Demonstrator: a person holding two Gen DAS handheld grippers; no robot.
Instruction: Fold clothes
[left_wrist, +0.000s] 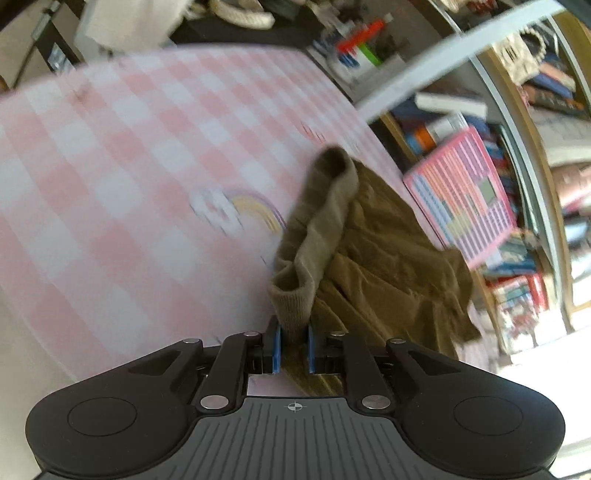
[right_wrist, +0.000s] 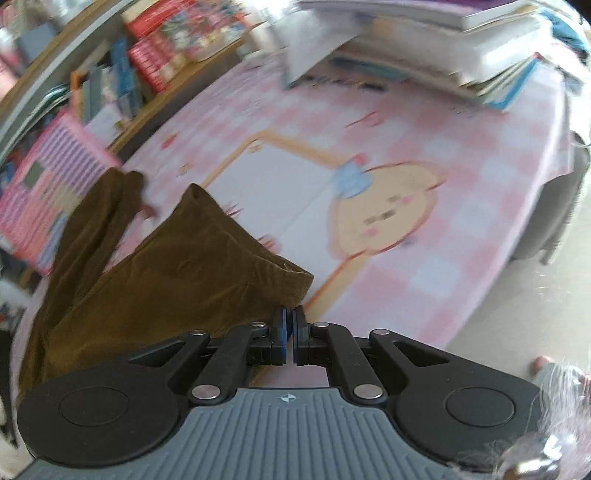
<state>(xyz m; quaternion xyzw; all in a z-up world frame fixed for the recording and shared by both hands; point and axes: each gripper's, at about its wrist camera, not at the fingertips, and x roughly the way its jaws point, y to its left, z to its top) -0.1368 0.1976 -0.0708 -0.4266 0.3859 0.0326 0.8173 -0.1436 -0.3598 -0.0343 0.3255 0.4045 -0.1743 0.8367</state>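
A brown corduroy garment lies bunched on a pink checked tablecloth. Its lighter ribbed waistband runs down into my left gripper, whose blue pads press on the band's end. In the right wrist view the same garment spreads to the left, one fold standing up in a peak. Its hemmed edge reaches the tips of my right gripper, whose jaws are pinched together on that thin edge. Both views are blurred.
A pink keyboard-like board leans at the table's edge by a low shelf of books. A stack of books and papers sits on the far side of the cloth. A grey chair stands at the right.
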